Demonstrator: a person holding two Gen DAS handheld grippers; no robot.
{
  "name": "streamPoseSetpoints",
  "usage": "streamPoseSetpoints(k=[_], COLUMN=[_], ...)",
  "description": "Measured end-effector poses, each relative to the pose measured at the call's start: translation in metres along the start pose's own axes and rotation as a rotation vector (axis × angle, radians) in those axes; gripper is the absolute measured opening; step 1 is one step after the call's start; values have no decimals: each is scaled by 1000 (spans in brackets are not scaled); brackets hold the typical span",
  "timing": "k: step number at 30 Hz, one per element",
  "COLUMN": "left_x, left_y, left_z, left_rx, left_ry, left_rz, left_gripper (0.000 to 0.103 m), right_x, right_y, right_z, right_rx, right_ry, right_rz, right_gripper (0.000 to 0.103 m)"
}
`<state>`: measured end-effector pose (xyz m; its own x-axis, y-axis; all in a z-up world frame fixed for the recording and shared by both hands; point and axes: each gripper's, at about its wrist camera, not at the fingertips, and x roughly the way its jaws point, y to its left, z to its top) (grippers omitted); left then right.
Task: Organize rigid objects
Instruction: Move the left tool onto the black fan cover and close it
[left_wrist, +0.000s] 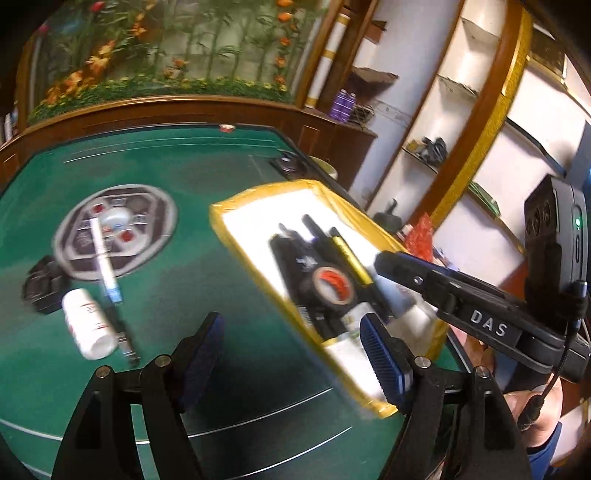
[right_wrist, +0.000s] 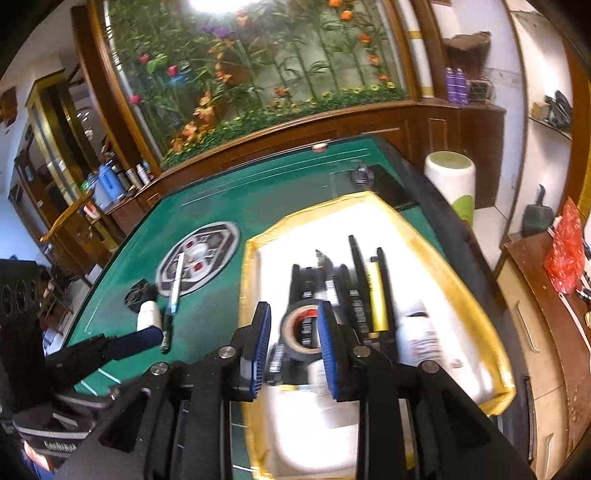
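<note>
Right gripper (right_wrist: 293, 345) hangs over the yellow-rimmed white foam tray (right_wrist: 461, 236), jaws parted, nothing between them. Directly beyond the blue ribbed pads (right_wrist: 260, 343) lies the black roll of tape with a red-printed core (right_wrist: 301, 330), resting on black pens and beside a yellow marker (right_wrist: 376, 299) inside the tray. Frame is blurred; contact between pads and roll cannot be judged, but a gap appears on both sides.

Left gripper (left_wrist: 291, 354) is open wide and empty above the green felt table (left_wrist: 221, 166), near the tray's near-left edge.

Still loose on the felt, left of the tray: white plastic pill bottle (left_wrist: 86, 328) lying on its side, white-and-blue pen (left_wrist: 105, 258) partly across the round grey centre plate (left_wrist: 147, 214), a slim dark pen (left_wrist: 122, 332) touching the bottle, and a small black box-like object (left_wrist: 42, 288).

Judgement: tape placement looks done; next pick is probably the bottle. Approach across its short axis, squeeze mid-body, since a round body on felt could roll away.
</note>
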<state>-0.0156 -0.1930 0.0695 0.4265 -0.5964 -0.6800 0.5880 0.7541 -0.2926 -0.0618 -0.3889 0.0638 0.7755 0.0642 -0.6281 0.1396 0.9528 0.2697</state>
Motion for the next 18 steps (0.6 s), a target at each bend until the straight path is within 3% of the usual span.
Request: streamPoseSetpoints(k=[3, 7, 12, 18], left_x=[-14, -35, -64, -53], left_y=[24, 62, 122, 194], left_z=[-4, -12, -20, -10], left_rx=[-35, -85, -159, -262], left_ry=[-18, -40, -83, -27], left_rz=[23, 78, 212, 346], left_gripper=[79, 87, 98, 101], right_x=[4, 11, 30, 53], right_y=[18, 47, 82, 101], right_z=[-2, -11, -29, -49], right_rx=[-34, -81, -157, -188], right_ry=[9, 31, 87, 158], right_rz=[19, 62, 122, 170], right_gripper=[34, 37, 40, 40])
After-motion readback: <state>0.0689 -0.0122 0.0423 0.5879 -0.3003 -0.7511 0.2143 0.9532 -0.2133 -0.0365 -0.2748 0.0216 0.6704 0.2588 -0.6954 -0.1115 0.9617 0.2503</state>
